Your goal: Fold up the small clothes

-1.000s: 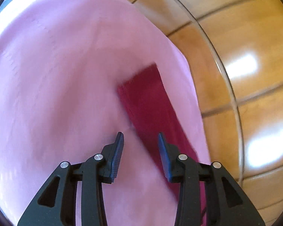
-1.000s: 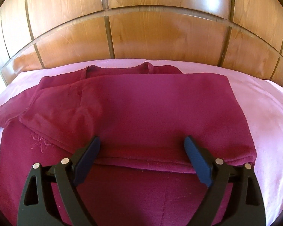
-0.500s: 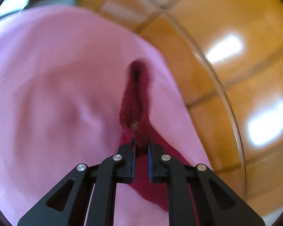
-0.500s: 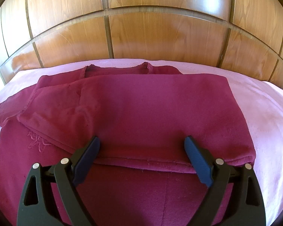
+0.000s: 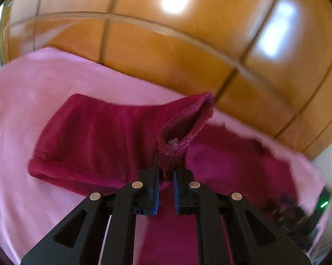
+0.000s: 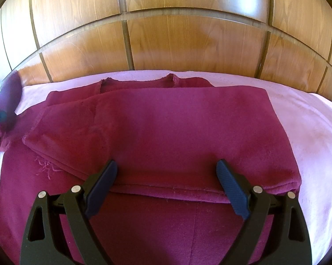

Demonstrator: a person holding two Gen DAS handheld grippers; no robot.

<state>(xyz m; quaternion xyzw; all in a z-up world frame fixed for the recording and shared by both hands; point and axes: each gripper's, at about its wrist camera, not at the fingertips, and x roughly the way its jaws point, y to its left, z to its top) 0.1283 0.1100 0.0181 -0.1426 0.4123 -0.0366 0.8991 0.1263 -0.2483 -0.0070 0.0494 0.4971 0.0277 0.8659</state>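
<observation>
Garment: a dark red long-sleeved top (image 6: 188, 132) lies flat on the pink bedsheet (image 6: 309, 132), its neckline toward the wooden headboard (image 6: 188, 44).
Done so far: one side of the top is already folded over the body; the folded panel covers the upper middle, and its lower hem runs straight across just ahead of the right gripper.
Left sleeve: the sleeve (image 5: 112, 137) on the other side is lifted off the sheet at its cuff (image 5: 183, 130), which stands open above the pads, while the rest of the sleeve trails back to the bed.
Left gripper: the left gripper (image 5: 166, 170) is clamped on that cuff, a pinch of red fabric showing between its nearly touching pads; the jaws have just been closing on it.
Right gripper: the right gripper (image 6: 168, 183) hangs over the lower middle of the top with its jaws wide apart, nothing between them.
Left to do, as judged: carry the held sleeve across and lay it on the folded panel, then bring the bottom half up toward the neckline and smooth it.
Stage: roughly midway, with the side folds partly made and the crosswise fold not yet begun.
</observation>
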